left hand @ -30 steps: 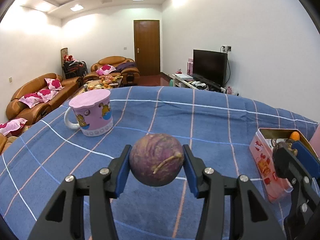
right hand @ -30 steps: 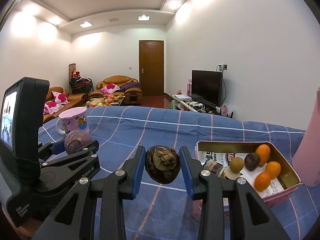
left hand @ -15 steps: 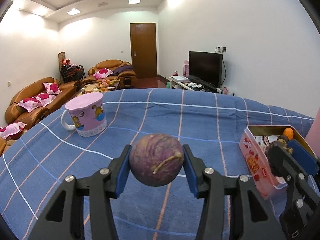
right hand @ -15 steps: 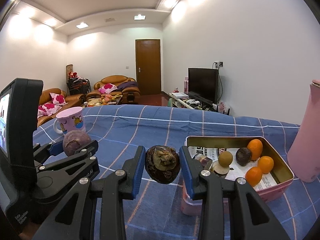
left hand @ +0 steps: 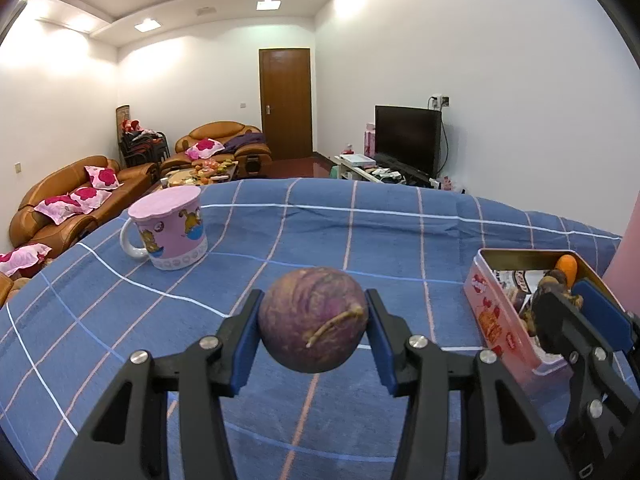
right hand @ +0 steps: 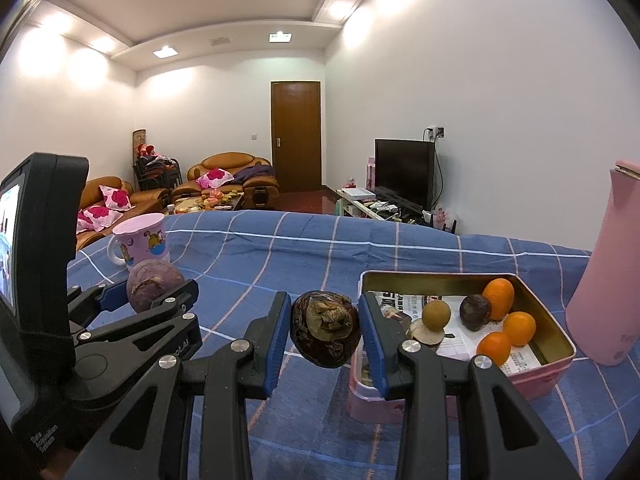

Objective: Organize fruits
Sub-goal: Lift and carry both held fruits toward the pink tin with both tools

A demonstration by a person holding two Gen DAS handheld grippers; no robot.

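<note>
My left gripper (left hand: 313, 320) is shut on a round purple fruit (left hand: 313, 319) with a dry stem, held above the blue checked cloth. It also shows in the right wrist view (right hand: 154, 286). My right gripper (right hand: 325, 330) is shut on a dark brown fruit (right hand: 325, 328), held just left of the pink tin box (right hand: 560, 360). The box (left hand: 496, 320) holds three oranges (right hand: 498, 298), a tan fruit (right hand: 436, 314) and a dark fruit (right hand: 475, 311) on printed paper. In the left wrist view the right gripper (left hand: 560, 312) hangs over the box's near end.
A pink lidded mug (left hand: 170, 232) stands at the back left of the table. A tall pink flask (right hand: 608, 276) stands right of the box. The table's far edge drops to a living room with sofas and a TV.
Both grippers have moved with their fruits; the box now sits closer to them and lower in both views. Both grips are unchanged.
</note>
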